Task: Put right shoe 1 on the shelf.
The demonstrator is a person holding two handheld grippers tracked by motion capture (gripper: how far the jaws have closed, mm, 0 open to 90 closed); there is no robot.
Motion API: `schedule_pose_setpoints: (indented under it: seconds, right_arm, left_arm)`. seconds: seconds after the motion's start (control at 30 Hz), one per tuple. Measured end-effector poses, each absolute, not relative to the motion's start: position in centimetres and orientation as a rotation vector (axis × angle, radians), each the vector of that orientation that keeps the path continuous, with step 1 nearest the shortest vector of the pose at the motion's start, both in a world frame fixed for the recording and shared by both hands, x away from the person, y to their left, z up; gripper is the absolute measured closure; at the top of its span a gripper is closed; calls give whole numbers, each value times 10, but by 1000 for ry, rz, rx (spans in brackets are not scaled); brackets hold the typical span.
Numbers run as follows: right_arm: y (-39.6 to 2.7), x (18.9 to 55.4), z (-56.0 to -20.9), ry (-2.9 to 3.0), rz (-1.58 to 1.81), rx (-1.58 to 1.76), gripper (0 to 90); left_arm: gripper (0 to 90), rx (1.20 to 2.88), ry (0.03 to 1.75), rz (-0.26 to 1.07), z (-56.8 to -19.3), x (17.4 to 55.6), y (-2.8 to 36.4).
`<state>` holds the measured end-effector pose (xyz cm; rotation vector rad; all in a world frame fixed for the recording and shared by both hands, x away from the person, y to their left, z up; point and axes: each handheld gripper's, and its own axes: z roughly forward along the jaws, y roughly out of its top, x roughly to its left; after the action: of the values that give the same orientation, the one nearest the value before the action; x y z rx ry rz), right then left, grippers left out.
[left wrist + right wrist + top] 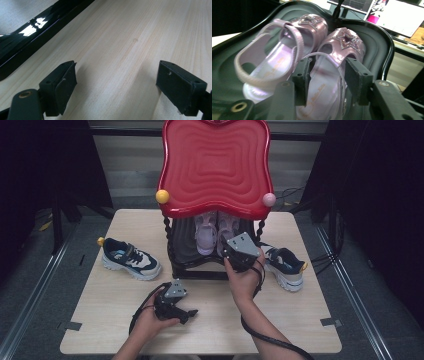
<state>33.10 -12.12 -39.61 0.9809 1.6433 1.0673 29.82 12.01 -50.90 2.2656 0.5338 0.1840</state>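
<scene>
Right tongs (325, 75) sit closest to the lens in the right gripper view, jaws part-way apart and straddling the heel strap of the right-hand pink sandal (334, 72); pads don't look pressed on it, so no clamp. Second pink sandal (279, 55) lies just beside it on the left, touching or nearly so. Both sandals sit toes-away on the black lower shelf (372, 42) of the shoe rack, star trims on the toe ends. High view: right tongs (235, 251) at the shelf's front edge, hand (245, 280) behind them, sandals (216, 232) under the red top tray (216, 165), which has a yellow knob (162, 196) and a pink knob (269, 199) at its front corners. Left tongs (181, 312) rest low over the tabletop (280, 320), near the front and well apart from the rack; left gripper view shows jaws wide apart, nothing between them, bare wood underneath. Navy sneaker (131, 259) lies left of the rack on the tabletop, its mate (285, 265) on the right, just beside the right hand.
</scene>
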Motion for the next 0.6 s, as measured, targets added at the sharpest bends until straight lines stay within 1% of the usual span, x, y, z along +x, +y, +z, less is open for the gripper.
schedule_pose_setpoints:
  seconds: [0.2, 0.27, 0.4, 0.6]
  right_arm:
    - [-125, 320, -394, 1723, 1120, 956, 488]
    - [-127, 316, -394, 1768, 1155, 960, 452]
    - [-131, 310, -395, 1822, 1213, 980, 422]
    - [-135, 299, -400, 1912, 1239, 954, 343]
  left_arm:
    - [157, 2261, 537, 184, -509, 298, 120]
    - [157, 2261, 538, 183, -509, 298, 120]
    - [157, 2261, 539, 183, -509, 298, 120]
    - [157, 2261, 539, 183, -509, 298, 120]
